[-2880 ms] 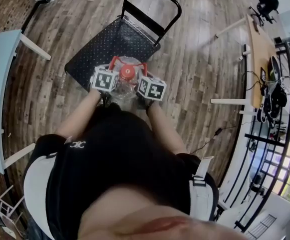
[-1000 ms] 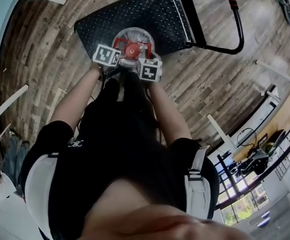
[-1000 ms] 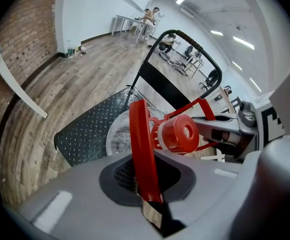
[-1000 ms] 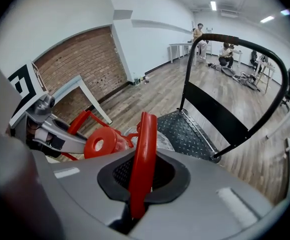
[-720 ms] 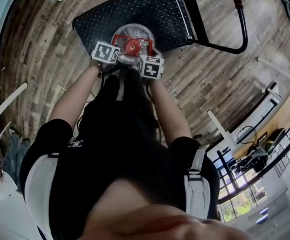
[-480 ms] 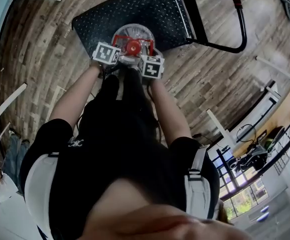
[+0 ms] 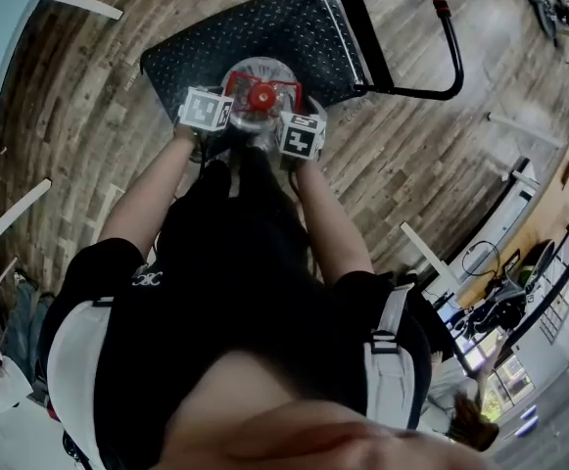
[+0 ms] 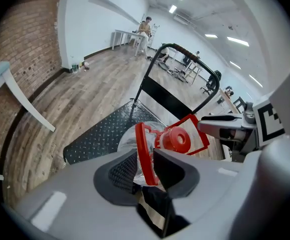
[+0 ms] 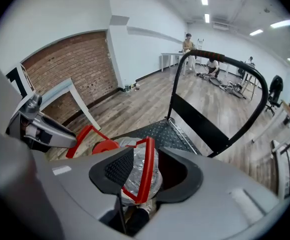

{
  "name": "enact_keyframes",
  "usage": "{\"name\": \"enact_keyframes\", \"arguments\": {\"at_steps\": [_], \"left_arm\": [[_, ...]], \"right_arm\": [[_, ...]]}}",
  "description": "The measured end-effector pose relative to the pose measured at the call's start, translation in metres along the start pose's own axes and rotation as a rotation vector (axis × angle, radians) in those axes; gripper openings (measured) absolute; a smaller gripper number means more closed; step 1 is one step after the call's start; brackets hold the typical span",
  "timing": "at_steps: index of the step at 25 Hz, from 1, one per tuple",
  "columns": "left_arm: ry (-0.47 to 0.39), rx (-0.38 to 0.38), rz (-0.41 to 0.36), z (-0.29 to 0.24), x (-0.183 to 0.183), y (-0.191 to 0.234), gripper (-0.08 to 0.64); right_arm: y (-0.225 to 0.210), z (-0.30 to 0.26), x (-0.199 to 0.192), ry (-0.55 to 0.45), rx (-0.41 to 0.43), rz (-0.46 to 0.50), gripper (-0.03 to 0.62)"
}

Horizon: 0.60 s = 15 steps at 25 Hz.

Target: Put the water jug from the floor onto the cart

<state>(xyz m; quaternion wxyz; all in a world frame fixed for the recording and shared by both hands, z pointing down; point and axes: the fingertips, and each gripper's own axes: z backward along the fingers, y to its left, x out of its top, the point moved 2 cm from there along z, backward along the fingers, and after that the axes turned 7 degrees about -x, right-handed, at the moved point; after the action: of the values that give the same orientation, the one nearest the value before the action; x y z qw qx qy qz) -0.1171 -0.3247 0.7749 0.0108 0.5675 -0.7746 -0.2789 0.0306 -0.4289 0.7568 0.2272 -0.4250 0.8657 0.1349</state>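
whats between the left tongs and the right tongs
The water jug: in the head view its red cap sits between left tongs and right tongs. Both pairs' jaws are opening round its red handle.

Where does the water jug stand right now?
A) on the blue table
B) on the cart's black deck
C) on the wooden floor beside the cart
B: the head view shows the water jug upright on the cart's black deck, with the studded plate showing around it.
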Motion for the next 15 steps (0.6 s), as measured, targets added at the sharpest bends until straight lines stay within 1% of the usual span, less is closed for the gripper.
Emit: {"name": "enact_keyframes", "arguments": {"at_steps": [1, 3, 6, 8, 10, 15], "left_arm": [[-0.019, 0.015, 0.001, 0.008, 0.003, -0.001, 0.089], [-0.068, 0.055, -0.018, 0.024, 0.014, -0.002, 0.01], [-0.135, 0.105, -0.089, 0.047, 0.036, -0.008, 0.002], [-0.187, 0.125, -0.162, 0.068, 0.052, -0.021, 0.0], [-0.253, 0.129, -0.219, 0.088, 0.067, -0.036, 0.0], [-0.363, 0.094, -0.277, 0.125, 0.089, -0.069, 0.0]], "right_arm": [[0.0, 0.007, 0.004, -0.013, -0.004, -0.006, 0.156], [-0.003, 0.018, 0.015, -0.056, -0.012, -0.025, 0.1], [-0.005, 0.041, 0.039, -0.156, -0.014, -0.053, 0.016], [-0.003, 0.061, 0.055, -0.226, 0.006, -0.072, 0.015], [0.001, 0.08, 0.067, -0.274, 0.03, -0.088, 0.014], [0.006, 0.121, 0.089, -0.364, 0.08, -0.118, 0.014]]}}
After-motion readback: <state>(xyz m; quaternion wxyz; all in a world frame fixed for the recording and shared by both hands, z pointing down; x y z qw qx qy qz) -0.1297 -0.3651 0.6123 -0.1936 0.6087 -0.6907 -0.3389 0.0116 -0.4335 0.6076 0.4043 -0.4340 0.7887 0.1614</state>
